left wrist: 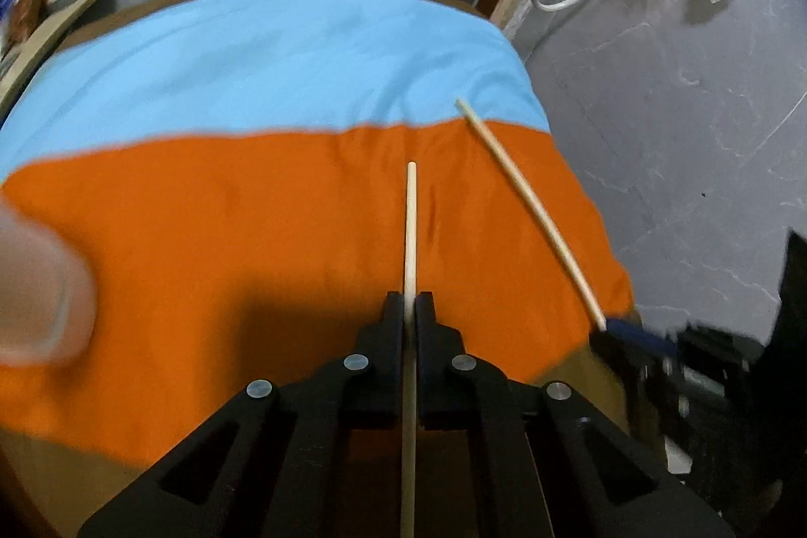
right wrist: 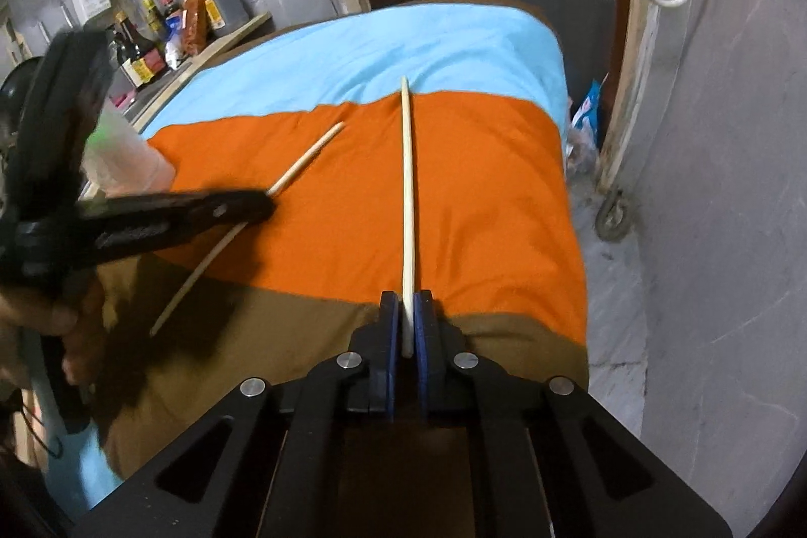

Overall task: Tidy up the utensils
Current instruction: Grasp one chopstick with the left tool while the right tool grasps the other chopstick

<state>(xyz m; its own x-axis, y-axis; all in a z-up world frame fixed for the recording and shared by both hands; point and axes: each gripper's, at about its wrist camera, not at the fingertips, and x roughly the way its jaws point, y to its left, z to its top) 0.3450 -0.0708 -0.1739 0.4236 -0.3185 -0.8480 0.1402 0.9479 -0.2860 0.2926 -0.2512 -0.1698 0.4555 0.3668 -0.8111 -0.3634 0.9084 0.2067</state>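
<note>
Each gripper holds one pale wooden chopstick above a table covered by an orange cloth (left wrist: 252, 225) and a blue cloth (left wrist: 262, 69). My left gripper (left wrist: 409, 303) is shut on a chopstick (left wrist: 410, 225) that points straight ahead; it also shows in the right wrist view (right wrist: 262, 197) with its chopstick (right wrist: 307, 155). My right gripper (right wrist: 407, 303) is shut on the other chopstick (right wrist: 407, 185), whose tip reaches the blue cloth (right wrist: 403, 49). In the left wrist view that chopstick (left wrist: 529, 205) slants at the right, held by the right gripper (left wrist: 605, 331).
A pale blurred cup-like object (left wrist: 35, 286) stands at the left; it shows behind the left gripper (right wrist: 126, 160). Sauce bottles (right wrist: 151, 34) line a counter at the far left. The table's right edge drops to a grey floor (left wrist: 681, 134).
</note>
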